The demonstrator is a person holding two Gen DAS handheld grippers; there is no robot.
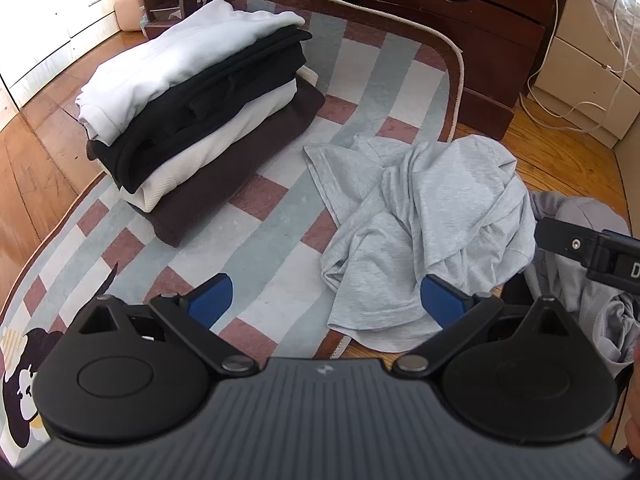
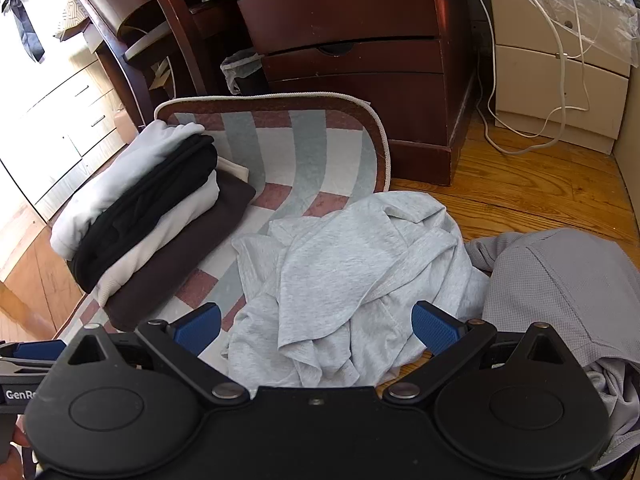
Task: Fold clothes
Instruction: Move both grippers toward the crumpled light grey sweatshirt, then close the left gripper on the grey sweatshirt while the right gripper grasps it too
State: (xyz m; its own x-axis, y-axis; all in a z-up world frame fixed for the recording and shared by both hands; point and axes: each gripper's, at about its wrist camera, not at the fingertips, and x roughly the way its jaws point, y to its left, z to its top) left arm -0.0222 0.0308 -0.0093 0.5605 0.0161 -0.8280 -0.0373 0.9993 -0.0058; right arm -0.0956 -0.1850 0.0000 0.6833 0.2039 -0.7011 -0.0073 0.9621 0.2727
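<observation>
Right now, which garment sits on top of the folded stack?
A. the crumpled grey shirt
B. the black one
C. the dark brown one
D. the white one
D. The white garment lies on top of the stack, above the black, cream and dark brown ones; the grey shirt lies crumpled apart on the rug.

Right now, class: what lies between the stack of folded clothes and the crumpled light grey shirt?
Only bare rug: a checked strip separates the stack of folded clothes from the crumpled light grey shirt. Both wrist views show it.
</observation>
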